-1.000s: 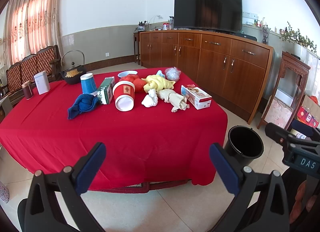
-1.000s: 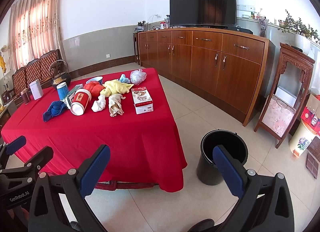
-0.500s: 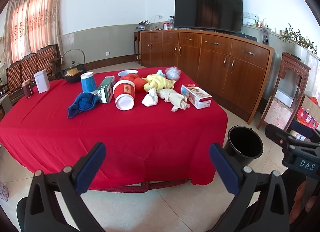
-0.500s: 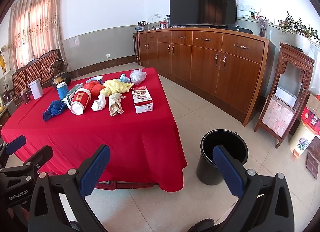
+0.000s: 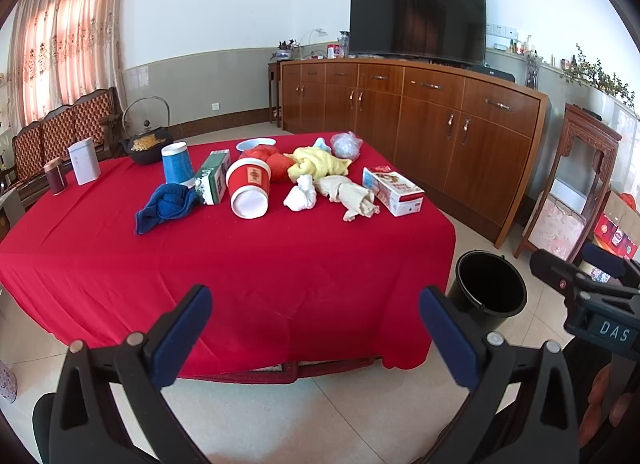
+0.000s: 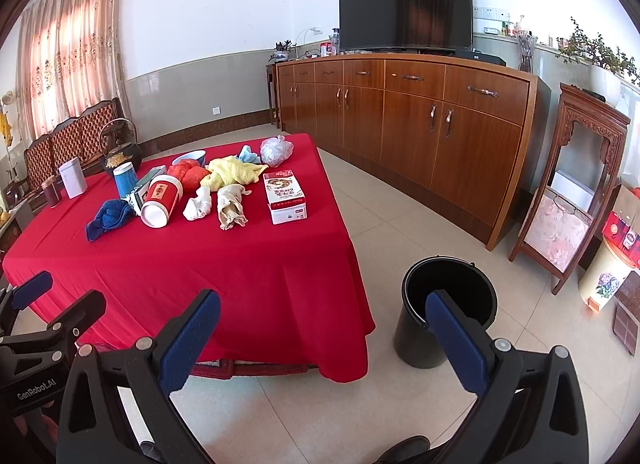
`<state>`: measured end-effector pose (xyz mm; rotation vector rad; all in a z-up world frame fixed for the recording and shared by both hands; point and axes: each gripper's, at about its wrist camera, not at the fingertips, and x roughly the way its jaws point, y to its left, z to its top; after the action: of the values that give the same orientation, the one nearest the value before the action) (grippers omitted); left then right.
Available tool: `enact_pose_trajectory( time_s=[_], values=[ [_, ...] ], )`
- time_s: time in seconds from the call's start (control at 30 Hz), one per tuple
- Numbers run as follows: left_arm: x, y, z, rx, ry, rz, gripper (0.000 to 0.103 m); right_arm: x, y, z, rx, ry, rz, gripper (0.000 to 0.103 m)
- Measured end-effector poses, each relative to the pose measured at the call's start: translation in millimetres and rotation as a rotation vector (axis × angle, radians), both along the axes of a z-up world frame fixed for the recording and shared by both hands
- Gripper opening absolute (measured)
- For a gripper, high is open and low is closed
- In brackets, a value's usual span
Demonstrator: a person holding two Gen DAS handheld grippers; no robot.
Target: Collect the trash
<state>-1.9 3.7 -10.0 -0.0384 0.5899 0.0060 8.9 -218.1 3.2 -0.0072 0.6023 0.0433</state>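
Trash lies on a table with a red cloth [image 5: 248, 264]: a tipped red cup [image 5: 248, 188], a white wad [image 5: 301, 196], a beige crumpled rag [image 5: 350, 196], a white and red carton [image 5: 392, 191], a yellow cloth [image 5: 320, 162], a clear bag [image 5: 346, 144] and a blue cloth [image 5: 166, 204]. A black bucket [image 6: 446, 320] stands on the floor right of the table. My left gripper [image 5: 316, 328] is open and empty, short of the table's near edge. My right gripper [image 6: 324, 332] is open and empty, beside the bucket.
A blue cup [image 5: 176, 162], a green box [image 5: 214, 180], a white tin [image 5: 84, 160], a dark jar [image 5: 56, 180] and a kettle [image 5: 146, 140] stand at the table's left and back. A long wooden sideboard [image 6: 400, 120] with a TV and a wooden stand [image 6: 572, 200] line the right.
Both grippers have barely moved; the view is almost the same and both stay open.
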Motion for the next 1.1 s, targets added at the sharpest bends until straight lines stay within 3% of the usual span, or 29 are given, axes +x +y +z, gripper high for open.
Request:
enact_pose_trajectory(
  time_s=[1.1],
  values=[
    [1.5, -0.3, 0.6, -0.005, 0.009, 0.002, 0.103, -1.3, 1.5, -6.1, 0.009, 0.010, 0.007, 0.103]
  ],
)
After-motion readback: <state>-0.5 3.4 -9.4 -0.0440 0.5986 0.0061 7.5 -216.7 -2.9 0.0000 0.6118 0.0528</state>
